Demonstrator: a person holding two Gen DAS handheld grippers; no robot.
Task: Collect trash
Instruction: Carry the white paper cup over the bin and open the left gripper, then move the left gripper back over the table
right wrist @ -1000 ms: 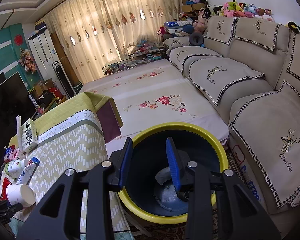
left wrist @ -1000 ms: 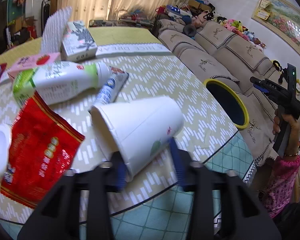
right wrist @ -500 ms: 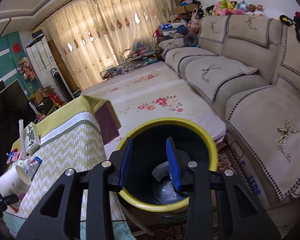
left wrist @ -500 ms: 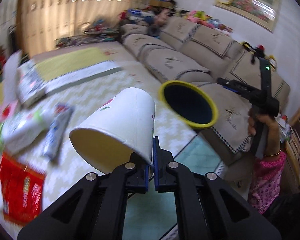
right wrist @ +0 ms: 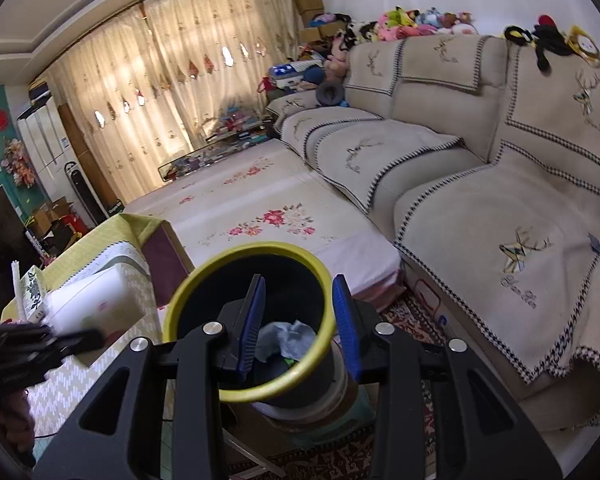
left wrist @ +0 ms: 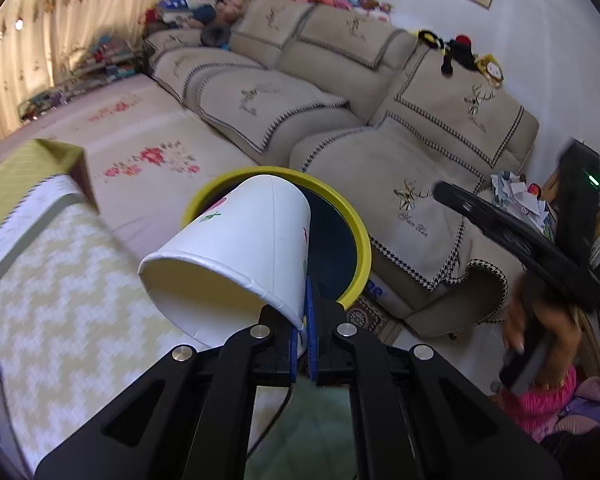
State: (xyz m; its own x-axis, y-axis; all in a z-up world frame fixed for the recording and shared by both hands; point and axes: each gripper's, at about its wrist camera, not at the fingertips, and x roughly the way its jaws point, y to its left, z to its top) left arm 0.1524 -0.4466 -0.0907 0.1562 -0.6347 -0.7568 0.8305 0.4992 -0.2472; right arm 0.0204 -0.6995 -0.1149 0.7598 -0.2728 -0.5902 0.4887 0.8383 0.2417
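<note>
My left gripper (left wrist: 303, 320) is shut on the rim of a white paper cup (left wrist: 236, 256), held on its side in the air, its base pointing at a yellow-rimmed black bin (left wrist: 360, 248). The cup also shows blurred in the right wrist view (right wrist: 96, 304), left of the bin (right wrist: 188, 300). My right gripper (right wrist: 300, 320) is open and empty, hovering just above the bin's mouth, where crumpled grey trash (right wrist: 284, 336) lies inside. The right gripper shows in the left wrist view (left wrist: 512, 236), right of the bin.
The table with a patterned cloth (left wrist: 60, 280) lies to the left of the bin. A beige sofa (right wrist: 480, 200) runs behind and right of it. A tissue box (right wrist: 32, 292) stands on the table's far part. A floral mat (right wrist: 268, 216) covers the floor.
My left gripper closed on the cup, lifted it off the table and swung it right toward the bin. My right gripper stayed open over the bin, drifting slightly.
</note>
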